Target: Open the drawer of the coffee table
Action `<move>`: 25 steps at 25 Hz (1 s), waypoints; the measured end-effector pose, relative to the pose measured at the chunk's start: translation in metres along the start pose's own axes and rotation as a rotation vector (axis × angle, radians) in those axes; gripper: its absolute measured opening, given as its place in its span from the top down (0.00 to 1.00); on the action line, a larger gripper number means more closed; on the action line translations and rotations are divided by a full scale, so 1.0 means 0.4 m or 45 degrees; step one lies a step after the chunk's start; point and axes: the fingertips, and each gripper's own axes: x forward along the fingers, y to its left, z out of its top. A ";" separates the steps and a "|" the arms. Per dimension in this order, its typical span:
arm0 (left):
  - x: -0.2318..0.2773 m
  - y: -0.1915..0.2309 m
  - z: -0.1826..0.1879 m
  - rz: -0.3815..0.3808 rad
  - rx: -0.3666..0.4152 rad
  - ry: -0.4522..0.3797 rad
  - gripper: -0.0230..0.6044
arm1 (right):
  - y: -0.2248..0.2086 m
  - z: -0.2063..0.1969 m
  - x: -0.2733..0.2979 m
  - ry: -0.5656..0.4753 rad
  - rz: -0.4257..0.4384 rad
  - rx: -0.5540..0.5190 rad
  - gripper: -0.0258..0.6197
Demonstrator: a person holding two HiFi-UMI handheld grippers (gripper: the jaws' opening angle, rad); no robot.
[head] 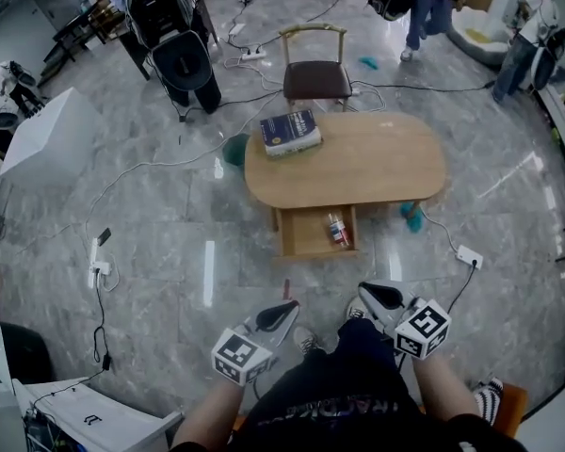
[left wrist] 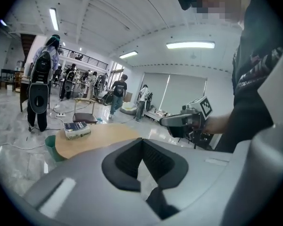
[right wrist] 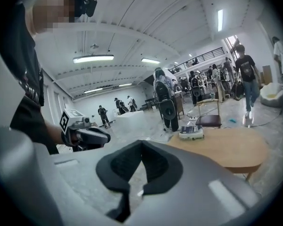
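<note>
Two closed, empty grippers, the left gripper [head: 281, 314] and right gripper [head: 377, 297], are side by side at the person's lap, well apart from the table [head: 377, 163]. Its drawer [head: 306, 234] stands open toward the person, with a small bottle [head: 336, 231] inside. A book [head: 290, 131] lies on the tabletop.

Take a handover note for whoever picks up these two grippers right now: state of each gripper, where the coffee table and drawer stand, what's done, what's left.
Left gripper: jaws shut, empty, held close to the body, clear of the table.
Right gripper: jaws shut, empty, also close to the body.
Coffee table: ahead on the floor, with a book on top.
Drawer: pulled out toward you, with a small bottle lying inside.
Done: the drawer is open.
Left: nothing that shows for this task.
</note>
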 end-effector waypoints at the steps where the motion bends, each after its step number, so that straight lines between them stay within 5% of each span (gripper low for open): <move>1: -0.002 -0.020 -0.001 0.001 -0.009 -0.005 0.95 | 0.014 0.000 -0.014 -0.007 0.014 -0.005 0.96; 12: 0.044 -0.331 0.022 0.118 -0.065 -0.094 0.95 | 0.127 -0.021 -0.284 0.036 0.250 -0.115 0.96; 25: 0.145 -0.642 -0.035 0.111 -0.127 -0.126 0.95 | 0.125 -0.146 -0.564 0.040 0.315 -0.085 0.96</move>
